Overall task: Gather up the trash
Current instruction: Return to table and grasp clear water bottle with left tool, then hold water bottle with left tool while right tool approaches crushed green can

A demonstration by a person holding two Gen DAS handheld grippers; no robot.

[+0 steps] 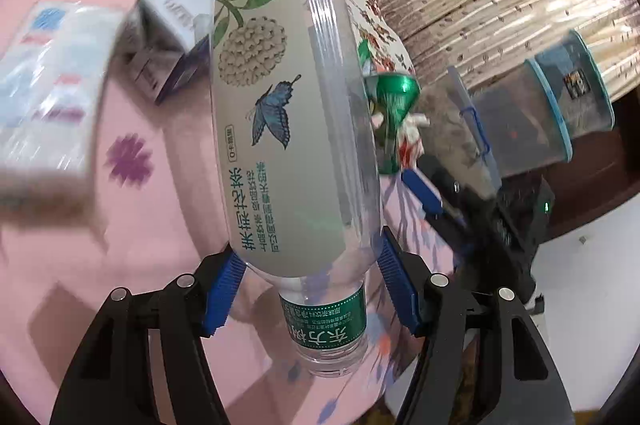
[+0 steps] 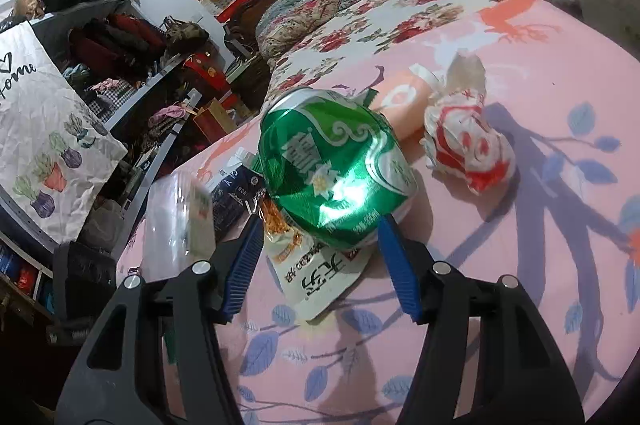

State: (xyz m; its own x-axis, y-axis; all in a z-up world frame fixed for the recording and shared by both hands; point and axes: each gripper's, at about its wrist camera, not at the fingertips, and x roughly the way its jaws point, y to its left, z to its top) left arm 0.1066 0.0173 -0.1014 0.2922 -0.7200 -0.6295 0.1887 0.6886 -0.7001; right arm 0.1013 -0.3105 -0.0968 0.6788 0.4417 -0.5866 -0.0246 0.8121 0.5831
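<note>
Left tool: you grip the bottle near its neck; it may swing loose
Right tool: you clamp the crushed green can; slick foil may slip onto the bed

Right gripper with blue pads against a crushed green can, held above a pink printed bedsheet. Beneath the can, a white snack wrapper; beyond, to the right, a crumpled red-and-white bag. At left, a blurred clear bottle.
</note>
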